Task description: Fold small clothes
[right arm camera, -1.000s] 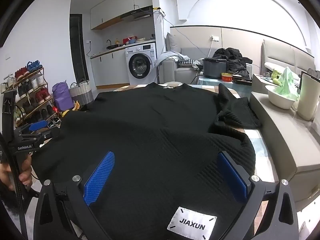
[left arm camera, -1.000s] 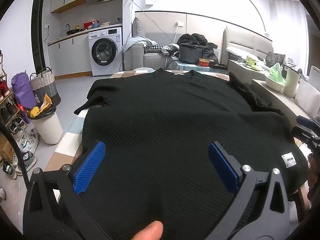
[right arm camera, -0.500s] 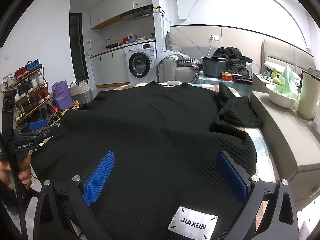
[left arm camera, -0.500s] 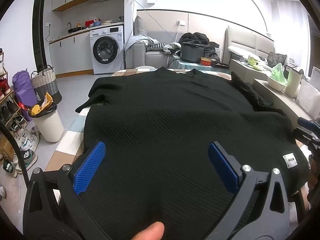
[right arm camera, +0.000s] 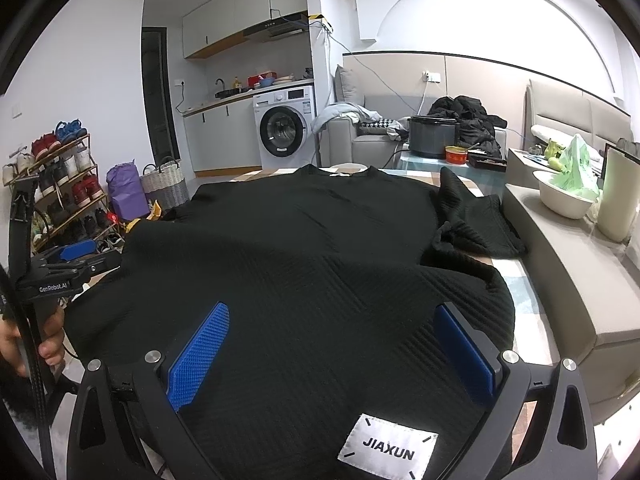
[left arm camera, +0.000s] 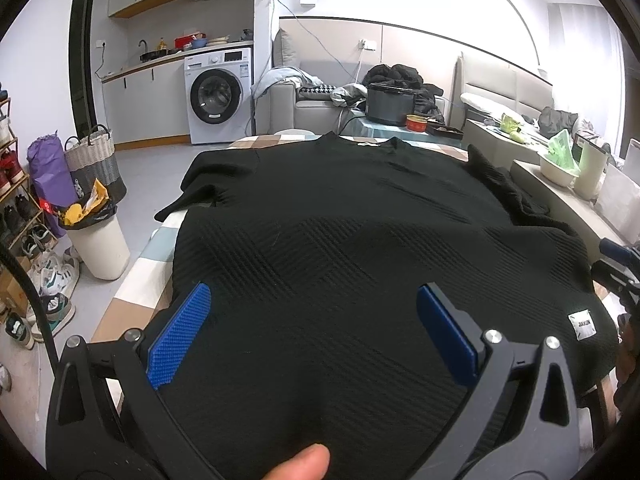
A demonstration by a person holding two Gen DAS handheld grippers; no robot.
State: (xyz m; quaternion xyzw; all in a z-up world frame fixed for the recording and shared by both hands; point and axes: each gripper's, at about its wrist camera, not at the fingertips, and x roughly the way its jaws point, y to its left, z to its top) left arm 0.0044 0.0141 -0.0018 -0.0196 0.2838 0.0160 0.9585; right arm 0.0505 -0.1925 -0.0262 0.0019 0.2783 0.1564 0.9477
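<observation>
A black knit sweater (left arm camera: 340, 232) lies spread flat on the table, collar at the far end, hem toward me; it also shows in the right wrist view (right arm camera: 312, 264). A white JIAXUN label (right arm camera: 386, 450) sits at the hem's right corner. My left gripper (left arm camera: 316, 332) is open over the hem's left part, its blue pads wide apart. My right gripper (right arm camera: 332, 354) is open over the hem's right part, just behind the label. The right sleeve (right arm camera: 476, 224) lies bunched at the far right. The left sleeve (left arm camera: 200, 192) hangs off the table's left side.
A checked table (left arm camera: 132, 292) carries the sweater. A white bin (left arm camera: 100, 240) and a shoe rack (right arm camera: 52, 184) stand at the left. A beige bench (right arm camera: 576, 280) with a white bowl (right arm camera: 562, 198) runs along the right. A black pot (left arm camera: 390, 104) stands beyond the collar.
Both grippers have stayed open over the hem and barely moved. The sweater lies as before.
</observation>
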